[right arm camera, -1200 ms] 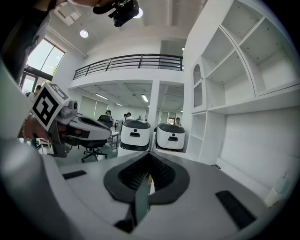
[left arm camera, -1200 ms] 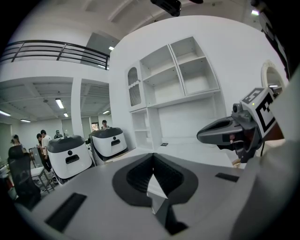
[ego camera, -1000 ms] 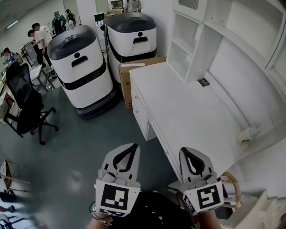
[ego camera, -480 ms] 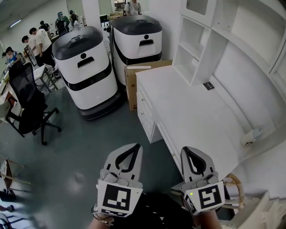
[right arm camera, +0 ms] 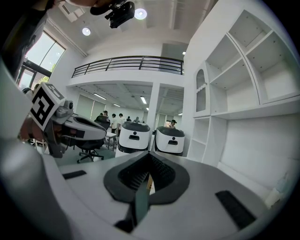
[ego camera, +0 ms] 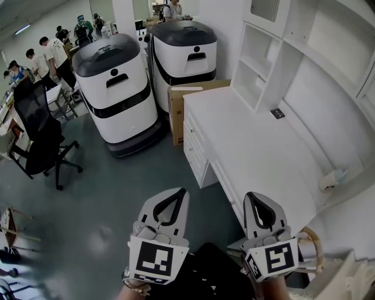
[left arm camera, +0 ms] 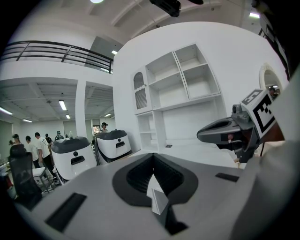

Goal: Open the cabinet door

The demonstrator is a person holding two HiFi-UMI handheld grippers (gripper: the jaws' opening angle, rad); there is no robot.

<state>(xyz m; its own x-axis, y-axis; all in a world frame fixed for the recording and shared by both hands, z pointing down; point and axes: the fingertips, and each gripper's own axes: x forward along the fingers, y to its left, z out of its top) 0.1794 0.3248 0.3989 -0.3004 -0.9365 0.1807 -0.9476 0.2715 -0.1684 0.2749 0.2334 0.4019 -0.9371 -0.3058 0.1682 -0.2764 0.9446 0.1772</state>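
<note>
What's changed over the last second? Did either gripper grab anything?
Nothing was grabbed or let go. The white desk and the nearer white machine have slid slightly rightward in the head view, so the viewpoint shifted. The left hand-held gripper and right hand-held gripper stay shut, empty, side by side.

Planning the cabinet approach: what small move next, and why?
Probably advance the right hand-held gripper toward the white grille-fronted cabinet door above the white desk; it and the left hand-held gripper hang shut, empty, well short of it.
</note>
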